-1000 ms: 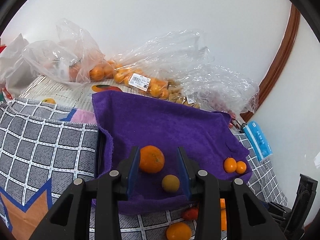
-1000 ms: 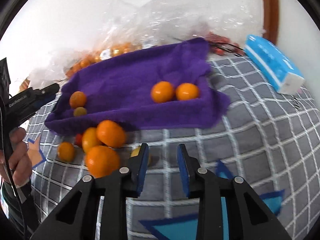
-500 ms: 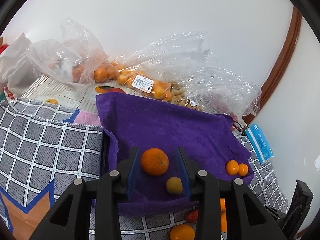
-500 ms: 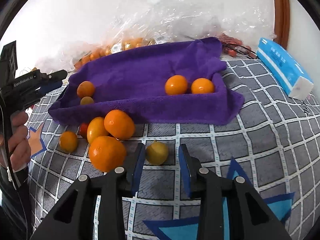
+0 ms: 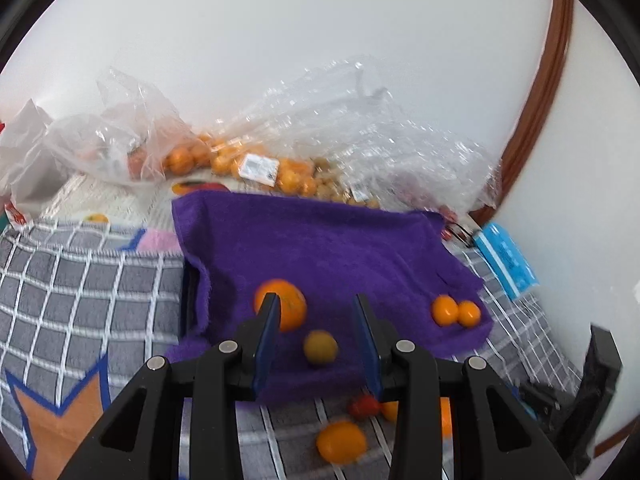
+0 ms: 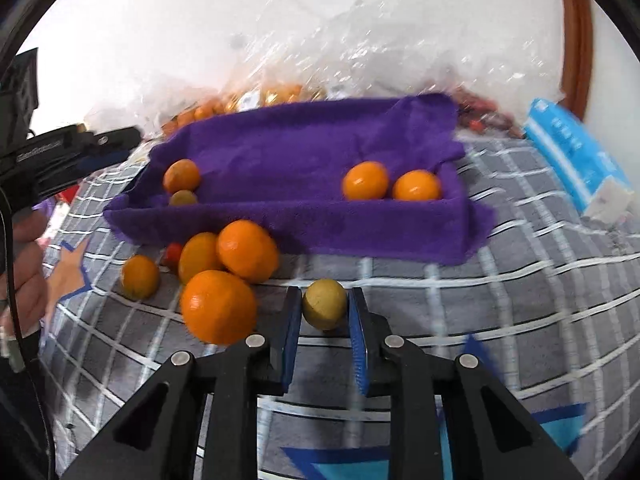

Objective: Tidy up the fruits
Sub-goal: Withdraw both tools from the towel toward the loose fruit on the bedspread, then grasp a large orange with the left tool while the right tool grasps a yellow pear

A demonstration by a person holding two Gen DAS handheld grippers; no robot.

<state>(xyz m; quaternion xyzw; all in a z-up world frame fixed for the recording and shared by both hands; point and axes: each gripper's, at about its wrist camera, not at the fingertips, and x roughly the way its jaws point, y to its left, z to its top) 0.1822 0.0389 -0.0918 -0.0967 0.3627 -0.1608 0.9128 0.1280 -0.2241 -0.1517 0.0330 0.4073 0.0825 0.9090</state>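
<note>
My right gripper (image 6: 324,322) reaches low over a grey checked cloth (image 6: 520,280). Its fingers (image 6: 291,332) sit either side of a small yellow-green fruit (image 6: 324,309), close against it, though I cannot tell if they are touching it. Just left lie loose oranges (image 6: 218,306) and one small red fruit (image 6: 174,254). Beyond them is a tray draped in a purple towel (image 6: 304,152), holding two oranges at its right end (image 6: 366,185) and an orange with a smaller yellowish fruit at its left end (image 6: 182,176). My left gripper (image 5: 318,334) hovers above the tray's left end, fingers spread and holding nothing. Bags of fruit (image 5: 260,168) line the wall.
</note>
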